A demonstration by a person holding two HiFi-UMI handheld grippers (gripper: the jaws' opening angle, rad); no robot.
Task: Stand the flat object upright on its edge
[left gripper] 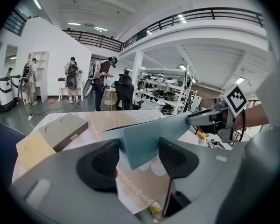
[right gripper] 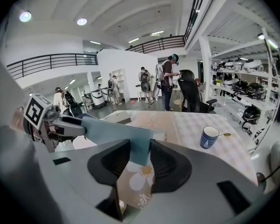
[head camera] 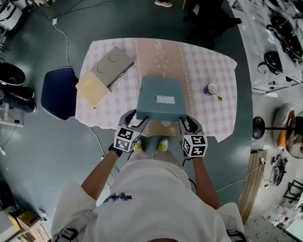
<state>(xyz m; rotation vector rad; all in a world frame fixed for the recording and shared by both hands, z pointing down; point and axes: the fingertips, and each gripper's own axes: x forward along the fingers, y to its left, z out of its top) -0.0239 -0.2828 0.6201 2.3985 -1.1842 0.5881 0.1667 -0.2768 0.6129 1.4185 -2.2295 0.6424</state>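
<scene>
Grey box [head camera: 112, 64] just beside beige box [head camera: 93, 88] — blue mug [head camera: 211, 89] well apart.

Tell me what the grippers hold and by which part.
Both hold the teal box: left gripper on its near left corner, right gripper on its near right corner.

The table [head camera: 212, 69] wears a checked cloth with a flowered band down its middle. At its left lie a grey flat box [head camera: 113, 66] and a cream one [head camera: 93, 88] (corners touching); at right stands a blue mug [head camera: 211, 89], apparently with a spoon [head camera: 219, 98] alongside.
</scene>
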